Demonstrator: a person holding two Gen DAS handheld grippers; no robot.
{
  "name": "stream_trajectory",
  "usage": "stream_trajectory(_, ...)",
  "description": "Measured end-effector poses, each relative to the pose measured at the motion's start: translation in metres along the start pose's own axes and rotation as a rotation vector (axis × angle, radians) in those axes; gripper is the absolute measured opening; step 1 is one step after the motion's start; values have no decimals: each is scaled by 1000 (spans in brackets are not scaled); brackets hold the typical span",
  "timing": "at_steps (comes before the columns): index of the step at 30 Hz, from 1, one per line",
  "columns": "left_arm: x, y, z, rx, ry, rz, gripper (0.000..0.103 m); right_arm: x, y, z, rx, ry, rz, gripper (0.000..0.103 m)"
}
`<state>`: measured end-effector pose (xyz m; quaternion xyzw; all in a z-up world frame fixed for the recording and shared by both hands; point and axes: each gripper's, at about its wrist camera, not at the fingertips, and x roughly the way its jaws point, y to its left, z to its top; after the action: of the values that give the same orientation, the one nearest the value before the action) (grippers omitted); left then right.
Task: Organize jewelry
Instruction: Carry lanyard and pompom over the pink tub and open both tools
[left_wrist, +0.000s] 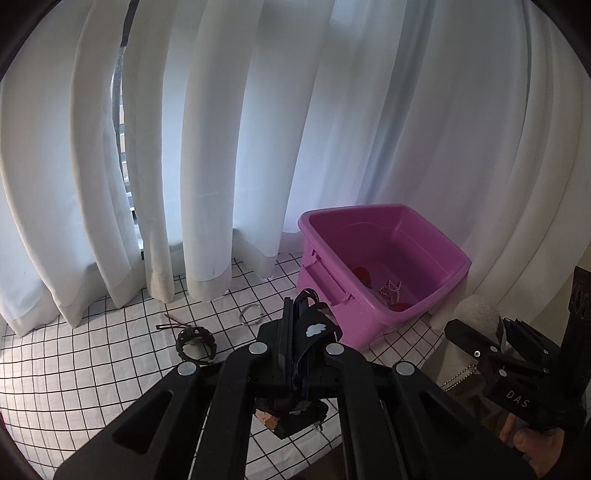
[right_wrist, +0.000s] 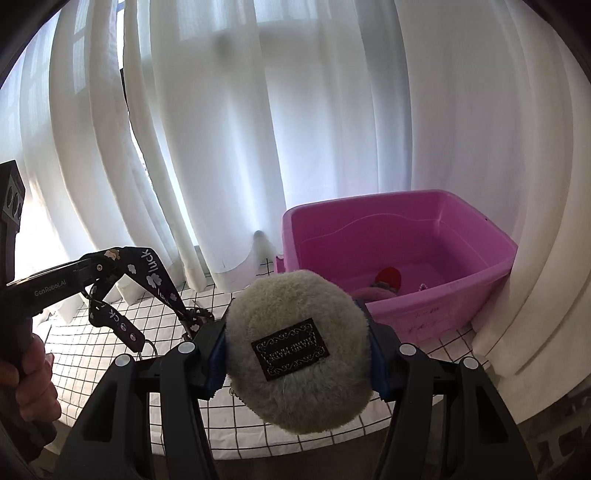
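Both grippers loaded, raised off cloth. Left gripper (left_wrist: 295, 325) pinched tight on black printed strap (left_wrist: 314, 325), ends dangling free. Right gripper (right_wrist: 295, 354) clamped part-way round fluffy grey pouch (right_wrist: 295, 347), squeezed at its sides, label up. Pink bin (left_wrist: 391, 236) just ahead, already holding red pieces: likely drop point. Left behind on checked cloth (left_wrist: 74, 369): dark bracelet (left_wrist: 195, 343), metal ring (left_wrist: 251, 314).

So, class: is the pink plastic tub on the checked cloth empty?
No: the pink plastic tub already holds a red item and a beaded piece on its floor.
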<state>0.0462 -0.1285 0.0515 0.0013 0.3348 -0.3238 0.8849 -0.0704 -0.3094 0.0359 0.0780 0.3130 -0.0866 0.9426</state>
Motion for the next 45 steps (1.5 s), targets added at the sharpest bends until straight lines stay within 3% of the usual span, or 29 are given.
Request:
stream_trajectory(5,25,-42,25,3,14,-29,3,7,-44,30,11,-11,7,58)
stream_trajectory(13,68,-87,71,74,3,-143,3,38,-94,72,62,-6,-79,58)
stream_trajectory(18,103,-105,85,77,31,-132,3,72,-124,83,87,59,-100,58)
stream_trajectory(30,193,-124,65,-54,190,87,4,154,-169,99,-1,237,-1,58)
stream_trajectory(40,240,-124,43,-177,327,208,5,203,-188,95,-66,409,26,58)
stream_trajectory(41,243,-123,41,-186,338,217,7,206,-190,94,-69,422,23,58)
stream_trajectory(43,247,-121,38,-205,358,252,22,219,-189,91,-72,447,6,67)
stream_trajectory(44,247,-120,37,-208,358,275,40,220,-190,91,-74,452,-1,69)
stream_trajectory(45,245,-121,37,-206,345,293,50,220,-191,90,-77,452,-5,73)
